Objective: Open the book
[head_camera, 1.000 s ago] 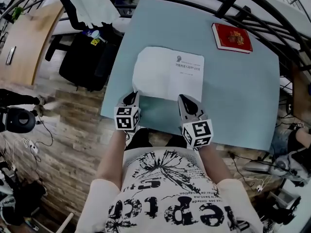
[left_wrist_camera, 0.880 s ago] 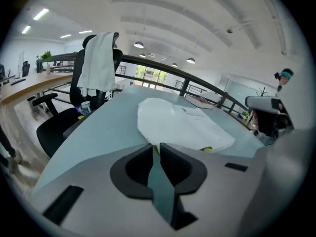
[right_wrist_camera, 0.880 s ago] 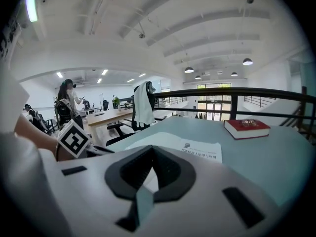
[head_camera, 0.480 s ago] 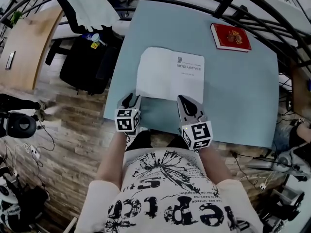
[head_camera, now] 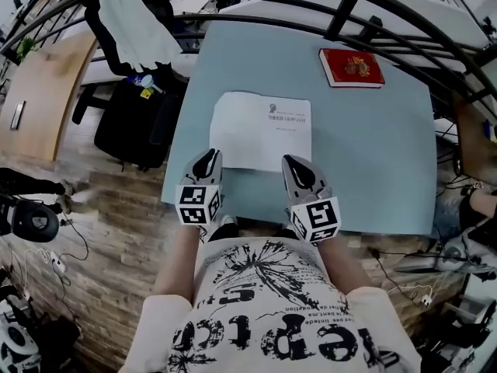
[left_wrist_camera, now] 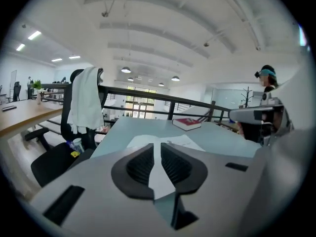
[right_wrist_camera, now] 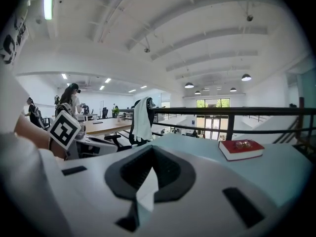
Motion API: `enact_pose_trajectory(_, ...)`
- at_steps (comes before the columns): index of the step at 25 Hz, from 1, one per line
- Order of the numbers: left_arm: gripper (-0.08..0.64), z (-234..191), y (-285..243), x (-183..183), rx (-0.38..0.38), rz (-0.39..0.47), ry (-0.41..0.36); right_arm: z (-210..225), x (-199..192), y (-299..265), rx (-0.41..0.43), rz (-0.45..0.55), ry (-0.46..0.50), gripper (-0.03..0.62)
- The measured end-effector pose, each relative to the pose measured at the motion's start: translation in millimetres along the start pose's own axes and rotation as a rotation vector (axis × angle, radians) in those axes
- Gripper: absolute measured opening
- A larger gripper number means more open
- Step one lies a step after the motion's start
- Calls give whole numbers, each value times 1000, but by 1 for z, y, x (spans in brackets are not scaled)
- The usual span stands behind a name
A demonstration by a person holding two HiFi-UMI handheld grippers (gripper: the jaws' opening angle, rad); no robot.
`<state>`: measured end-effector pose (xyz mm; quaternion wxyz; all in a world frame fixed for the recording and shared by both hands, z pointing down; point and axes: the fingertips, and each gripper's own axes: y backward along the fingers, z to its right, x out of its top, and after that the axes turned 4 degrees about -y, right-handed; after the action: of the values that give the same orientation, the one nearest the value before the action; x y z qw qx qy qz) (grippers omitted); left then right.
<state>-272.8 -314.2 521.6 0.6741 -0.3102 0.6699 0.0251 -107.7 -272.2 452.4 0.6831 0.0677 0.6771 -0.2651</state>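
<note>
The pale blue rectangular bench (head_camera: 373, 154) fills most of the head view, with a black metal railing (head_camera: 342, 10) curving round its far side. To its left a black office chair (head_camera: 128, 111) has a white cloth (head_camera: 136, 22) hung over its back, parked out of the work area.

The thin white book (head_camera: 260, 130) lies flat near the bench's near edge, straight ahead of the person. It appears to be spread open already, a blank leaf on the left and a printed leaf on the right. That position suits both tools, as each comes at one lower corner. A few short lines of print sit near the top of the right leaf, too small to read.

A closed red hardback book (head_camera: 351, 67) rests well apart at the far right corner, out of the way. Its cover bears a gold emblem, but no title can be made out.

The left claw (left_wrist_camera: 156, 148) hangs just short of the white book's near edge, its jaws closing to a thin slit with nothing between them. The right claw (right_wrist_camera: 150, 151) hangs beside it with jaw tips together, also empty. Each carries a cube of black-and-white square markers, presumably for tracking.
</note>
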Motion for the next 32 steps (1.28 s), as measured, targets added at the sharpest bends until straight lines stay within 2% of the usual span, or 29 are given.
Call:
enact_pose_trajectory(7,31,62,8,79,-121,154,-108,32,32,27,-48,81,-12,11)
enact_pose_trajectory(10,28,86,8,100,-153,183,-172,46,37,38,-82,99,14,11)
enact_pose_trajectory(13,25,105,9,114,-182,194,-199,57,39,48,-105,110,25,11)
enact_pose_trajectory(19,25,134,17,132,-239,231,-208,68,43,64,-123,129,27,9)
enact_pose_trajectory(24,25,146,17,131,-280,216,-214,70,44,67,-122,125,40,9)
enact_pose_trajectory(32,25,148,23,139,-287,238,-212,68,46,70,-120,117,55,9)
